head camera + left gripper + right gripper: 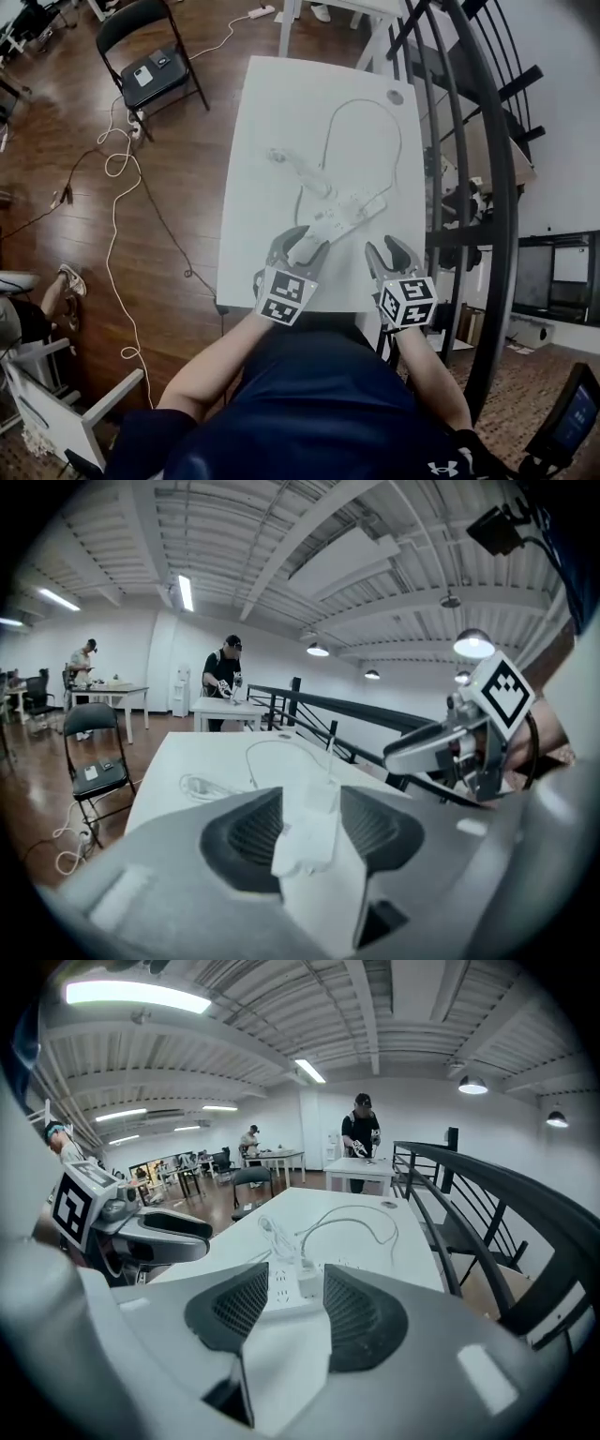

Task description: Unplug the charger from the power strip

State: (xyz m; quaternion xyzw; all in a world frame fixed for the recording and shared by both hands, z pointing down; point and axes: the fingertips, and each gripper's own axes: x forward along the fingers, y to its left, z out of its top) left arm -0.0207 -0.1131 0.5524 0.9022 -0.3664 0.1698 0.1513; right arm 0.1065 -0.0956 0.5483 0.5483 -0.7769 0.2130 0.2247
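A white power strip (339,216) lies slantwise on the white table (272,103), and a white charger (362,200) sits plugged into it, its thin cable (397,141) looping toward the table's far end. My left gripper (309,242) is open, and the strip's near end (305,841) lies between its pads without being pressed. To its right my right gripper (383,251) is open over bare table and holds nothing. In the right gripper view the strip (281,1290) and charger (307,1280) lie just ahead of the jaws.
A coiled white cord (281,157) lies left of the strip, and a small round disc (395,96) sits near the far right corner. A black railing (492,187) runs along the table's right side. A black folding chair (150,66) and loose cables (117,159) are on the wooden floor at left.
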